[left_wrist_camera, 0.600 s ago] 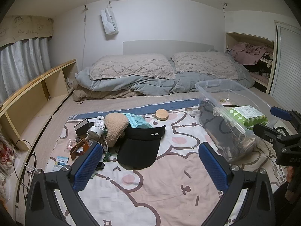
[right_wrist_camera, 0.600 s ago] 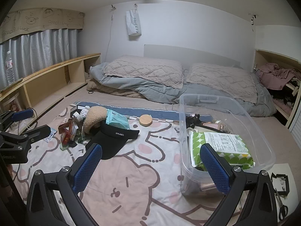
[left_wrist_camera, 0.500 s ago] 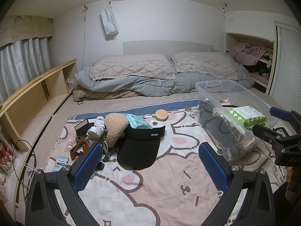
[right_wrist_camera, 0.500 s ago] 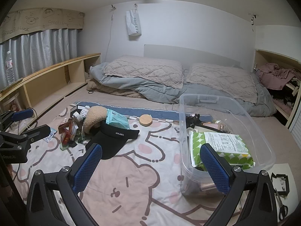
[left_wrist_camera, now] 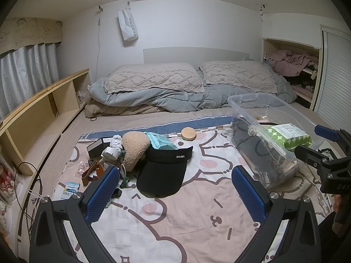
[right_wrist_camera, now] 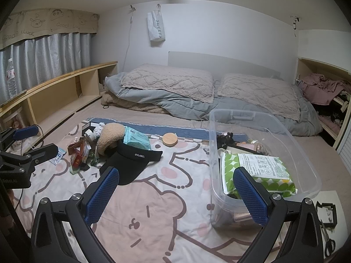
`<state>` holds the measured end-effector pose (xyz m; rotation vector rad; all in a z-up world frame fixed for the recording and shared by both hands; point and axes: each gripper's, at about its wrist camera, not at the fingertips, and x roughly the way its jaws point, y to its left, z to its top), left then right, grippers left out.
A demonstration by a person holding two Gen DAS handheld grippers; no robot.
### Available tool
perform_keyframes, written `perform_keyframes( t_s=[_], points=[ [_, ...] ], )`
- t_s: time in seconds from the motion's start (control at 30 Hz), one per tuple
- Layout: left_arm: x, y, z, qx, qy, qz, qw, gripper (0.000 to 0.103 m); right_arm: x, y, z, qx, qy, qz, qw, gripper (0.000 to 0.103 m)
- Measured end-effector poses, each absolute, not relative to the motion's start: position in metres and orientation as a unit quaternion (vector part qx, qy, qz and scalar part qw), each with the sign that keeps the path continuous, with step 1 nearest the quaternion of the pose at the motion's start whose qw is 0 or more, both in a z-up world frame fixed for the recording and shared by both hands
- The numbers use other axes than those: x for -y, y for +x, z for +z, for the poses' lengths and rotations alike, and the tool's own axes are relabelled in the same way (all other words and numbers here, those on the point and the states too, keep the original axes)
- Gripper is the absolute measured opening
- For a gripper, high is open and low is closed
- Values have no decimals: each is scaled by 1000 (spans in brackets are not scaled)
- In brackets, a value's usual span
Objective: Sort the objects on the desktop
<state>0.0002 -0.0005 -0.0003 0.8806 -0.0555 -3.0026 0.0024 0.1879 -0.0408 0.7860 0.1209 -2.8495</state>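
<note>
The left gripper (left_wrist_camera: pixel 175 194) and right gripper (right_wrist_camera: pixel 176 194) hover with jaws spread wide, holding nothing. Left of the clear bin (right_wrist_camera: pixel 307 160) on the bed, a black visor (left_wrist_camera: pixel 163 173) lies beside a fuzzy hat (left_wrist_camera: pixel 133 148); green wipes (right_wrist_camera: pixel 256 171) sit inside the bin.

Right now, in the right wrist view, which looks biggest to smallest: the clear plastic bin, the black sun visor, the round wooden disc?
1. Clear plastic bin, clearly largest, though it also sits nearest the camera.
2. Black sun visor.
3. Round wooden disc, smallest, and farthest back.
</note>
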Motion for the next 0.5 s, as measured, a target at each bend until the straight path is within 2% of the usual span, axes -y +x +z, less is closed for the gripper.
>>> perform_keyframes(
  t_s=[0.5],
  points=[
    [1, 0, 0, 17, 282, -959, 6, 103, -188, 3, -40, -41, 265, -959, 91, 103]
  ],
)
